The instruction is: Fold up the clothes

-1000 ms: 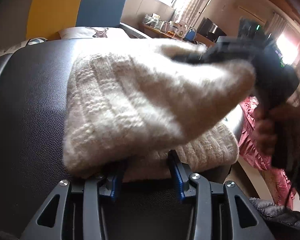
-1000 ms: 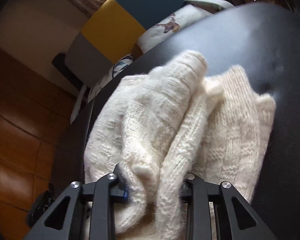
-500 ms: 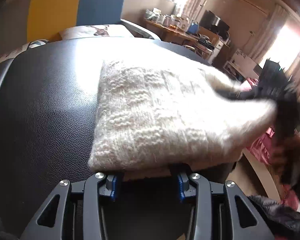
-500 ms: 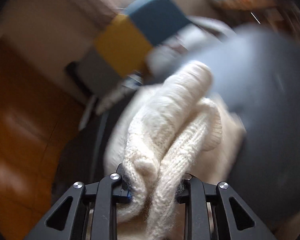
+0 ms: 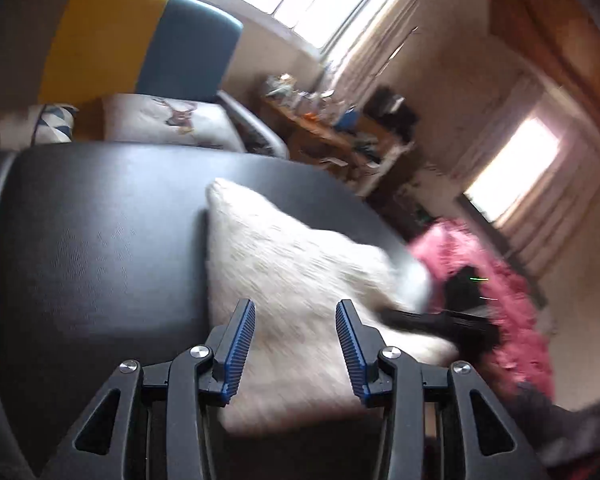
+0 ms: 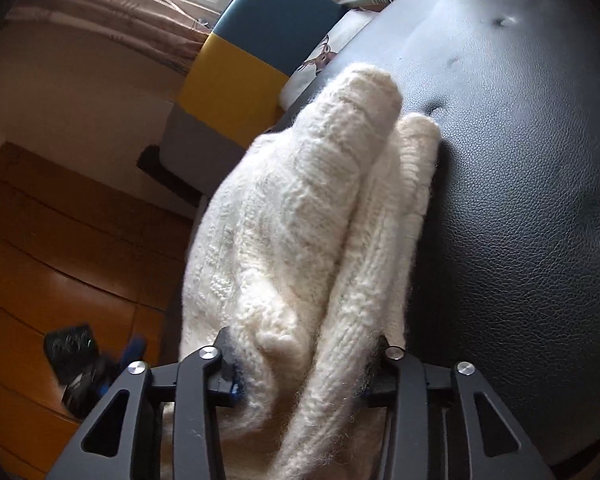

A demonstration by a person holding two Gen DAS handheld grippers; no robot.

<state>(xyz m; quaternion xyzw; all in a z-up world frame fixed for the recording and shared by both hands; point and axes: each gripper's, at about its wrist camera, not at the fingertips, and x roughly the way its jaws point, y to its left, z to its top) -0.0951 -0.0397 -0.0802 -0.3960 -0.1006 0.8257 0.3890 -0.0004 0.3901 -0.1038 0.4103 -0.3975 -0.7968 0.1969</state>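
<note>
A cream knitted sweater [image 5: 284,280] lies folded on a black leather seat [image 5: 100,248]. My left gripper [image 5: 296,336] hovers above its near edge, open, with nothing between its blue pads. In the right wrist view the sweater [image 6: 300,208] is bunched into two thick folds that run away from me. My right gripper [image 6: 306,360] has these folds filling the gap between its jaws, which are opening, and the knit still touches both sides. The left wrist view shows the right gripper [image 5: 456,320] as a dark blur at the sweater's right end.
A pink garment [image 5: 496,276] lies past the seat's right edge. Behind the seat [image 6: 520,200] stands a yellow and teal chair [image 5: 140,44] with printed cushions [image 5: 168,120]. A cluttered wooden table [image 5: 320,128] is by the window. Orange floor [image 6: 40,260] shows at the left.
The left gripper has pulled back and risen off the sweater's edge. The right gripper carried its end of the sweater across and down onto the seat, and its jaws have widened.
</note>
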